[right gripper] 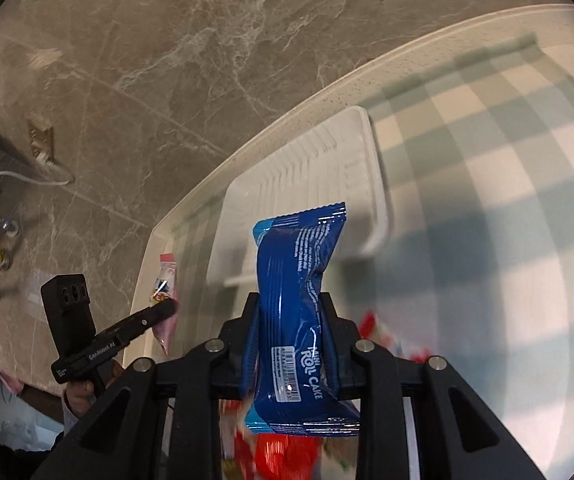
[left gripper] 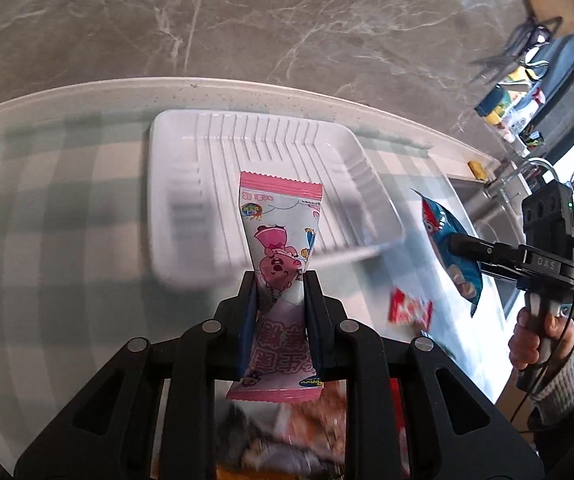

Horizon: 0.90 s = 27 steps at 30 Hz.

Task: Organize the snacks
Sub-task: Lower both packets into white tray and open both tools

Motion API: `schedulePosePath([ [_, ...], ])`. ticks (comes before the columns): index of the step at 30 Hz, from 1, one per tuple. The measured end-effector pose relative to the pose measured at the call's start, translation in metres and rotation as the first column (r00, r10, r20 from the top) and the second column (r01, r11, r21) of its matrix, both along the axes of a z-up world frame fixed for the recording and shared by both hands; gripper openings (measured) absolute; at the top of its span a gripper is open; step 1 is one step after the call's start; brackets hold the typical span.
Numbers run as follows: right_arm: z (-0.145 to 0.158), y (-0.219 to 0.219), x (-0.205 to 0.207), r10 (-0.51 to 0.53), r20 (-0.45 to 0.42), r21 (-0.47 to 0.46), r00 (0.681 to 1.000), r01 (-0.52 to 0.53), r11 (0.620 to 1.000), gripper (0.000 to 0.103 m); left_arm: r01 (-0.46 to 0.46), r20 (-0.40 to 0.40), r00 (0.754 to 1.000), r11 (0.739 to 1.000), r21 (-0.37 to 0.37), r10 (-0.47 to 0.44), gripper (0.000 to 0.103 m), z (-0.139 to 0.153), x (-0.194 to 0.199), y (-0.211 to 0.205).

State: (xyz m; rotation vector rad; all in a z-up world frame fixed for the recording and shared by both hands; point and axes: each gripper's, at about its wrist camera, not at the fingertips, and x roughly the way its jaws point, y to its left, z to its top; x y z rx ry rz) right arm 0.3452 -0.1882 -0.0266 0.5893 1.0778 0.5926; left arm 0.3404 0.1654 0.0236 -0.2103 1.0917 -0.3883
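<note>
Black linkage arms fill the bottom of both wrist views, and between them each gripper is seen clamped on a snack. By the left gripper a pink cartoon packet is pinched across its middle, long axis pointing forward, so its free end hangs out over the near edge of the white ribbed tray. By the right gripper a blue roll cake packet is held the same way, nipped at the waist with the crimped top toward the tray. Mid-body grips are judged to be chosen so the soft wrappers stay straight and can be laid flat. The tray is seen empty and is set on the checked tablecloth near the far table edge, apparently as the collection spot. Both packets are held above and just short of the tray, not touching it; placing is judged as the step in hand. Loose snacks are left on the cloth on the near side of the tray: a red packet to its right, plus blurred orange and red wrappers under the grippers. In the left view the right gripper is seen to the tray's right, held by a hand.
</note>
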Motion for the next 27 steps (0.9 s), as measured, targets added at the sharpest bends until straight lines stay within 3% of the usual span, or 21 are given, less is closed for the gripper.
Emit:
schedulePosePath([
  [12,-0.026,0.035,0.105,-0.016,-0.034,-0.050,0.999,0.014,0.999,0.030,-0.026,-0.041,0.999,0.998,0.052,0.028,0.021,-0.038,0.112,-0.003],
  [20,-0.046,0.054,0.130,-0.003,-0.039,-0.137,0.999,-0.002,0.991,0.032,-0.062,-0.066,0.995,0.993,0.097,0.068,0.023,-0.071,0.153,0.002],
  [23,-0.047,0.059,0.132,0.004,-0.018,-0.175,1.000,-0.008,0.984,0.039,-0.065,-0.069,0.995,0.993,0.096,0.072,0.024,-0.079,0.164,0.006],
  [24,-0.046,0.060,0.132,0.006,-0.007,-0.187,1.000,-0.007,0.982,0.047,-0.067,-0.068,0.995,0.993,0.096,0.074,0.024,-0.080,0.165,0.006],
  [27,-0.039,0.065,0.127,0.021,0.043,-0.236,0.999,-0.011,0.972,0.057,-0.077,-0.063,0.995,0.993,0.093,0.083,0.025,-0.083,0.160,0.005],
])
